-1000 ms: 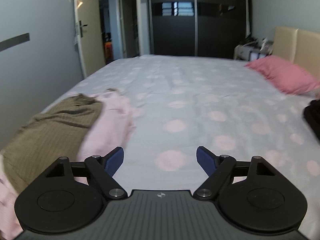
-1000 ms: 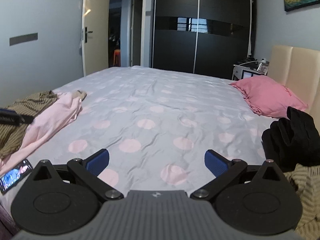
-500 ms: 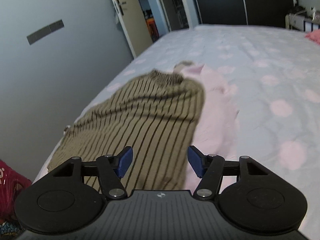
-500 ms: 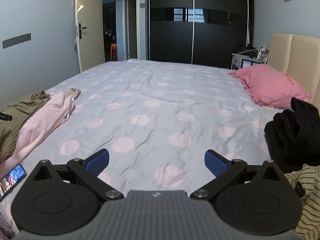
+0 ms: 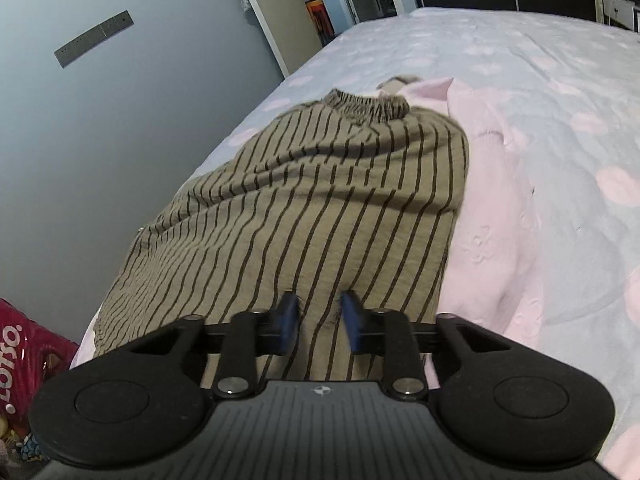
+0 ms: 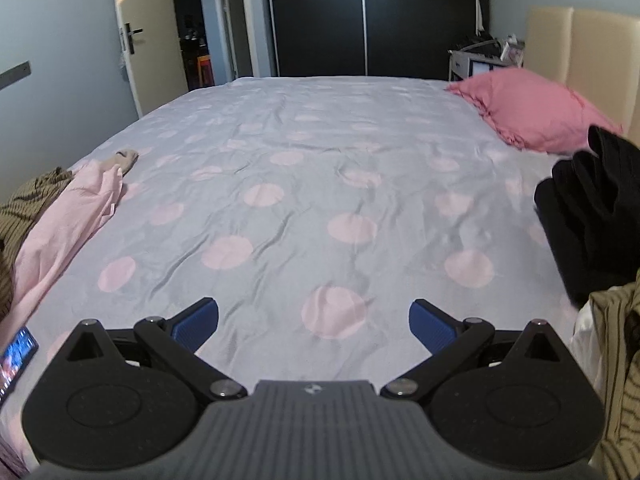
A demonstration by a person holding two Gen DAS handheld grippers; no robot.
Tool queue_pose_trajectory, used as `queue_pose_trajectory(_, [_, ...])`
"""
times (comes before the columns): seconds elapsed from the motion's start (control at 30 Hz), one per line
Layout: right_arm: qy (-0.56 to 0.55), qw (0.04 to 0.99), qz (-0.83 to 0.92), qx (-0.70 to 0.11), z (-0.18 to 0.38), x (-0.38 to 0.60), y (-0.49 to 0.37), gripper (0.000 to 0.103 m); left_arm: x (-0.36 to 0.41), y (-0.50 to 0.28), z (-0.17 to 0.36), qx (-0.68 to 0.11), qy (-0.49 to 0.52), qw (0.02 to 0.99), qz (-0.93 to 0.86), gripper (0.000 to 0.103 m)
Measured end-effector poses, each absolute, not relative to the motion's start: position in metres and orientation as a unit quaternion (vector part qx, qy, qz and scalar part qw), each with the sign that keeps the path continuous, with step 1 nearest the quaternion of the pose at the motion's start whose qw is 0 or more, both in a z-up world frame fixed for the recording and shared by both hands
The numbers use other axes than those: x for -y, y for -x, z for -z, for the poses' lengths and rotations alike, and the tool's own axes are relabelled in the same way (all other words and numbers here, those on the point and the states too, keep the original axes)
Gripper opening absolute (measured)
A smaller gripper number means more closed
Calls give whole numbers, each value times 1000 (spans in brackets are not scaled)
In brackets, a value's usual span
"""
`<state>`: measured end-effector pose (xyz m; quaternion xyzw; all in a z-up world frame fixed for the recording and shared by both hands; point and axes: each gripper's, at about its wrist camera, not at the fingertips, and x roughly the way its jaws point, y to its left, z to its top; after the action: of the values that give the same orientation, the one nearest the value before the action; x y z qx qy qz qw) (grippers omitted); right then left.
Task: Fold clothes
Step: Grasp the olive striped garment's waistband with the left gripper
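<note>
An olive striped shirt lies on a pale pink garment at the bed's left edge. My left gripper is down on the shirt's near part, its blue pads closing with a fold of the striped cloth between them. The shirt and pink garment also show at the left of the right wrist view. My right gripper is open and empty above the bed's near middle.
The bed has a grey sheet with pink dots. A pink pillow lies far right, a black garment and another striped garment near right. A phone lies at the near left. A red bag sits beside the bed.
My left gripper swung left over the striped shirt, dropped onto it and narrowed its jaws around a fold. My right gripper stayed open and barely moved.
</note>
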<state>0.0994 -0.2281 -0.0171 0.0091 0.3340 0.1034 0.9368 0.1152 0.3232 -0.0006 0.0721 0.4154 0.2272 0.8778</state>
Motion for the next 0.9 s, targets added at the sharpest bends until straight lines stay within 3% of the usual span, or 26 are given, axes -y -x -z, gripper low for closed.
queue_pose_trajectory(0.13, [-6, 940, -110, -324, 14, 226, -95, 102, -325, -114, -19, -385, -56, 895, -220, 0])
queue_pose_trajectory(0.37, [1, 945, -108, -308, 9, 224, -85, 102, -302, -116, -56, -325, -59, 927, -178, 0])
queue_pose_trajectory(0.57, [14, 952, -101, -289, 5, 225, -76, 102, -298, -110, -55, -336, -72, 924, -168, 2])
queue_pose_trajectory(0.63, [18, 953, -99, -287, 4, 225, -74, 102, -302, -108, -45, -341, -78, 924, -157, 21])
queue_pose_trajectory(0.7, [13, 952, -100, -290, 5, 227, -73, 102, -308, -108, -33, -345, -77, 923, -150, 69])
queue_pose_trajectory(0.9, [14, 951, -99, -294, 6, 225, -77, 102, -307, -114, 8, -403, -116, 894, -155, 72])
